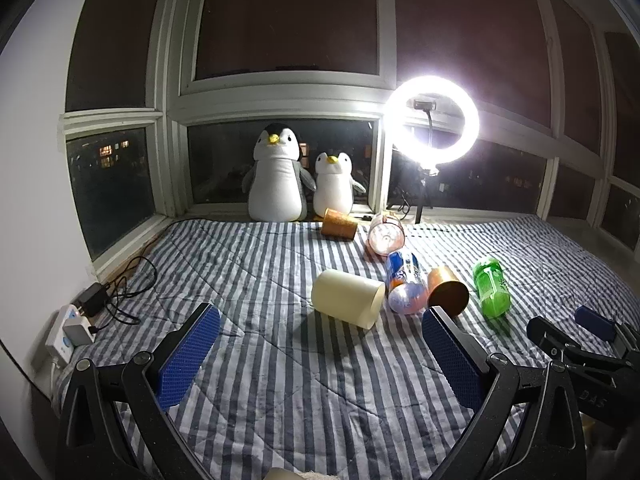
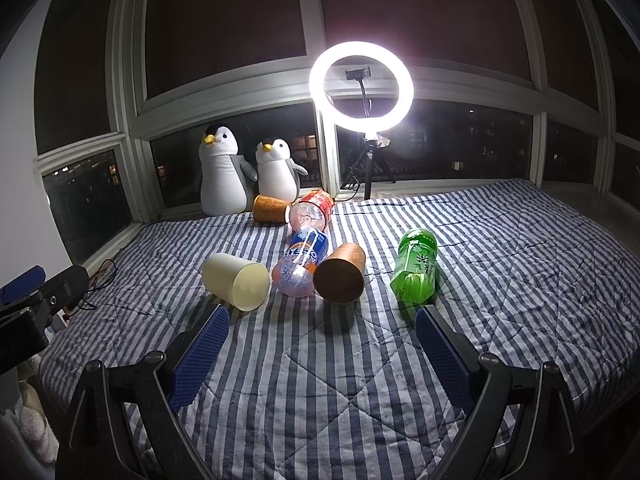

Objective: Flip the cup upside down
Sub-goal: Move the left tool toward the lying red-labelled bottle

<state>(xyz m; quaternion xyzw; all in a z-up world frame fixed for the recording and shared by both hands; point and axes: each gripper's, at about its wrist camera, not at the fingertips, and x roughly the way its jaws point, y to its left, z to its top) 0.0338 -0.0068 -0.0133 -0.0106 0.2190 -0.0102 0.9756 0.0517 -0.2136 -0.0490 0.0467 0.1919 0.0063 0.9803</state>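
A cream cup [image 1: 347,297] lies on its side on the striped blanket [image 1: 280,360], mouth toward the right; it also shows in the right wrist view [image 2: 236,281]. A copper cup [image 1: 447,290] lies on its side to its right, also in the right wrist view [image 2: 341,274]. A second copper cup [image 1: 339,225] lies further back, also in the right wrist view [image 2: 271,209]. My left gripper [image 1: 320,318] is open and empty, just short of the cream cup. My right gripper [image 2: 322,318] is open and empty, just short of the nearer copper cup.
An orange soda bottle [image 2: 301,266], a green bottle [image 2: 416,266] and a red-labelled bottle [image 2: 313,212] lie among the cups. Two plush penguins [image 1: 278,176] stand at the window. A lit ring light [image 1: 434,120] stands behind. A power strip with cables [image 1: 76,326] lies at the left edge.
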